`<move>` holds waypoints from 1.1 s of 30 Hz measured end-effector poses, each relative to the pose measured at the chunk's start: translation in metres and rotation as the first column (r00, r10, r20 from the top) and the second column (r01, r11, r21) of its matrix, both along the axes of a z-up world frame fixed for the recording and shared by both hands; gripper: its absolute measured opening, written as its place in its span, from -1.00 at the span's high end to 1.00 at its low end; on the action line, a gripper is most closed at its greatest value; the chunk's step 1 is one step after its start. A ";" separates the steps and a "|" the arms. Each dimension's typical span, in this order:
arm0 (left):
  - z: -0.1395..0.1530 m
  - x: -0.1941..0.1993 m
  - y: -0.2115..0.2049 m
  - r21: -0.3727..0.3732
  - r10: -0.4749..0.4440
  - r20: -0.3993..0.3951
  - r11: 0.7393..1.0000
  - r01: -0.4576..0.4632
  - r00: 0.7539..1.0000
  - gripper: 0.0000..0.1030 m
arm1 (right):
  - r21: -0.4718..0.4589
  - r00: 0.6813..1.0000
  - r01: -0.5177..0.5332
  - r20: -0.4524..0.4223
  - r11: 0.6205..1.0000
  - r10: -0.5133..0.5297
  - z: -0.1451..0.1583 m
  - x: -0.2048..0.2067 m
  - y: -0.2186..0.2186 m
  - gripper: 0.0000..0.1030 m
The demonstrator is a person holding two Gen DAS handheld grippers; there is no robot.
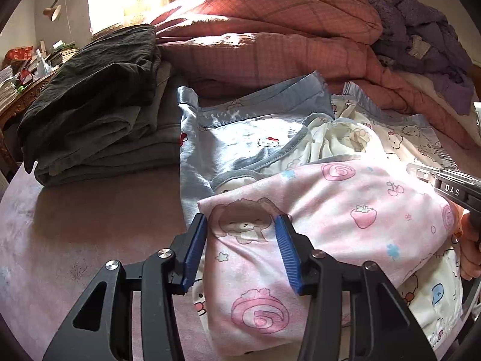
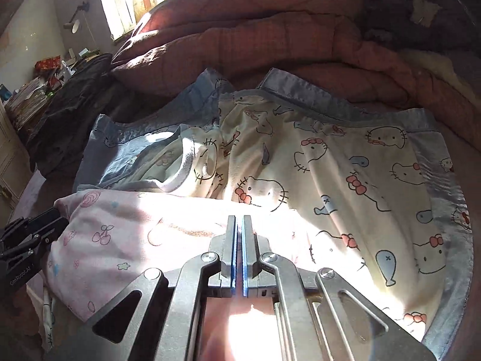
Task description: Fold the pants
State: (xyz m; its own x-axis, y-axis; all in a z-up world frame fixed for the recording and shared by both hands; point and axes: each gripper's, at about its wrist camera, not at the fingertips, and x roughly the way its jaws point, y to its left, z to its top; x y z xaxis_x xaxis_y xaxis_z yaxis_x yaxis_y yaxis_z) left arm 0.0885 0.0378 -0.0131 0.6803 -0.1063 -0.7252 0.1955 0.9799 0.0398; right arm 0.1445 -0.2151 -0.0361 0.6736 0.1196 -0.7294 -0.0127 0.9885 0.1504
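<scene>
The pink printed pants (image 1: pixel 315 225) lie folded on the bed on top of a white and blue cat-print garment (image 1: pixel 240 138). My left gripper (image 1: pixel 242 225) is open, its blue pads either side of the pants' left corner. My right gripper (image 2: pixel 239 221) is shut over the pants (image 2: pixel 126 240); whether cloth is pinched between its pads is washed out by glare. The right gripper also shows at the right edge of the left wrist view (image 1: pixel 451 186). The cat-print garment (image 2: pixel 345 180) spreads out beyond the pants.
A stack of folded dark grey clothes (image 1: pixel 96 111) sits on the bed at the left. A bulky pink quilt (image 1: pixel 270 45) and a purple fleece (image 1: pixel 427 39) lie at the back. A cluttered desk (image 1: pixel 21 72) stands at the far left.
</scene>
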 end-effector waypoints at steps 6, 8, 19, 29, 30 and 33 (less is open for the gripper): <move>0.009 -0.008 0.015 -0.048 0.028 0.039 0.999 -0.026 0.999 -0.13 | 0.051 0.999 0.031 -0.027 0.998 -0.030 -0.004 0.003 -0.017 1.00; 0.019 -0.018 0.014 -0.031 0.025 0.101 0.999 -0.022 0.995 -0.13 | 0.042 1.000 0.008 0.021 0.999 -0.009 0.007 -0.006 -0.013 1.00; 0.040 -0.047 -0.020 -0.003 -0.154 0.167 0.988 0.157 0.974 -0.51 | 0.023 0.968 -0.191 0.169 0.981 0.185 0.056 -0.056 0.028 1.00; -0.010 -0.045 -0.055 0.102 -0.245 -0.076 0.962 0.252 0.966 -0.57 | -0.007 0.971 -0.239 -0.026 0.971 0.239 0.015 -0.061 0.055 0.77; -0.013 -0.045 -0.056 0.101 -0.247 -0.082 0.962 0.254 0.966 -0.58 | -0.007 0.970 -0.240 -0.036 0.971 0.239 0.011 -0.059 0.055 0.77; -0.006 -0.050 -0.054 0.099 -0.247 -0.048 0.963 0.251 0.968 -0.57 | -0.027 0.970 -0.243 -0.036 0.970 0.242 0.010 -0.058 0.056 0.76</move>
State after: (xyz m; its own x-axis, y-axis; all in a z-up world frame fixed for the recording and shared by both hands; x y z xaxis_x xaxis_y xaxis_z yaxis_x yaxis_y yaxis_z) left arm 0.0381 -0.0164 -0.0187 0.6161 -0.1922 -0.7639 0.4356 0.8911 0.1271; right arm 0.0862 -0.1591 -0.0261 0.6035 0.2537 -0.7559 -0.2488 0.9606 0.1238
